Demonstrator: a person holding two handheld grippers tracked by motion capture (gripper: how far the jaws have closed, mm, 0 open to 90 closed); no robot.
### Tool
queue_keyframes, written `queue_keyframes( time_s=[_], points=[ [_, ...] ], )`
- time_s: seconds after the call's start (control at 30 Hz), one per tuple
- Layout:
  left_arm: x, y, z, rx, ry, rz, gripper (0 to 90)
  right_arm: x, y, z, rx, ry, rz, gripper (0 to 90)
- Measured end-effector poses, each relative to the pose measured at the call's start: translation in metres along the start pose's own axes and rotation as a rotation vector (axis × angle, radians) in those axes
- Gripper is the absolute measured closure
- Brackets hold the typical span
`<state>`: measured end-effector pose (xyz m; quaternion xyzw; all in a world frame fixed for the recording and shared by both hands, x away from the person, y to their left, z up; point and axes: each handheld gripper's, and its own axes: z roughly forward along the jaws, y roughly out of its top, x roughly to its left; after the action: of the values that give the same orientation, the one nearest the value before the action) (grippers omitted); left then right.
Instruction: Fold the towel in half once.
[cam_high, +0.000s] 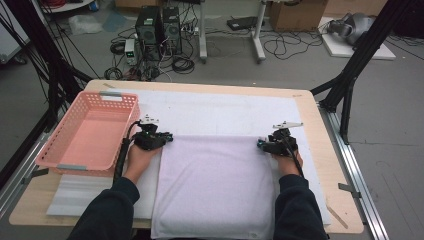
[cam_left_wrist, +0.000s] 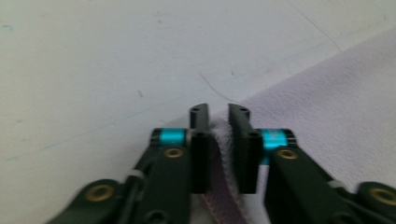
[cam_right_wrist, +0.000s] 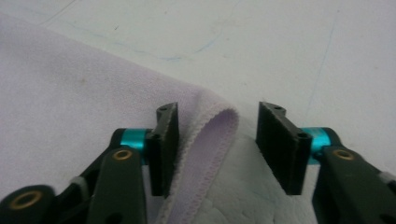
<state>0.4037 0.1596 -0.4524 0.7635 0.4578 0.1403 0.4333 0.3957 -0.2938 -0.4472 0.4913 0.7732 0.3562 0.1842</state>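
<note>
Lilac towel (cam_high: 215, 187) spread flat on the white mat (cam_high: 225, 112) covering the wooden table (cam_high: 320, 125), near edge hanging at the person's side, far edge running straight between the two grippers. Left gripper (cam_high: 167, 138) set at the towel's far left corner, held in the left hand (cam_high: 142, 160). Seen in the left gripper view, left gripper (cam_left_wrist: 218, 114) pinching that corner: jaws drawn close together, a fold of towel (cam_left_wrist: 224, 140) with its stitched hem squeezed between them, white mat (cam_left_wrist: 116, 60) beyond. Right gripper (cam_high: 261, 144) placed at the far right corner, gripped by the right hand (cam_high: 287, 162). In the right gripper view, right gripper (cam_right_wrist: 219, 116) spread wide, jaws well apart; a raised loop of towel (cam_right_wrist: 212, 128) standing in the gap, touching or just beside one jaw, clear of the other, nothing clamped.

Pink plastic basket (cam_high: 127, 107) standing at the table's left end, just beside the left gripper, partly on the mat. Lattice walls, grey handles at its far and near ends. Nothing seen inside, only its bare pink floor. Apart from the towel, not touching it.

Beyond the table, cables and dark computer boxes (cam_high: 159, 25) on the floor, a cardboard box (cam_high: 295, 15) farther right.
</note>
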Motion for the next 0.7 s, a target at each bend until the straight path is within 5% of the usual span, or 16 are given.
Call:
queue_keyframes(
  time_s=[0.17,0.27,0.37,0.47,0.7],
  points=[
    [0.007,0.000,-0.001,-0.009,-0.008,-0.070,84.7,0.001,0.001,-0.001,0.001,0.084,-0.038,84.4],
    [0.008,0.004,-0.004,-0.042,0.039,-0.061,84.9,0.001,0.001,-0.001,-0.001,0.091,-0.045,86.5],
    [0.014,0.016,-0.005,-0.088,0.042,-0.100,85.0,-0.005,0.005,-0.001,-0.023,0.062,-0.065,86.7],
    [0.014,0.034,-0.002,-0.110,0.082,-0.066,85.0,-0.008,0.018,-0.003,-0.086,0.021,-0.062,86.7],
    [0.018,0.069,0.012,-0.163,0.119,0.025,84.9,-0.021,0.045,0.002,-0.123,-0.033,-0.052,86.5]
  ],
)
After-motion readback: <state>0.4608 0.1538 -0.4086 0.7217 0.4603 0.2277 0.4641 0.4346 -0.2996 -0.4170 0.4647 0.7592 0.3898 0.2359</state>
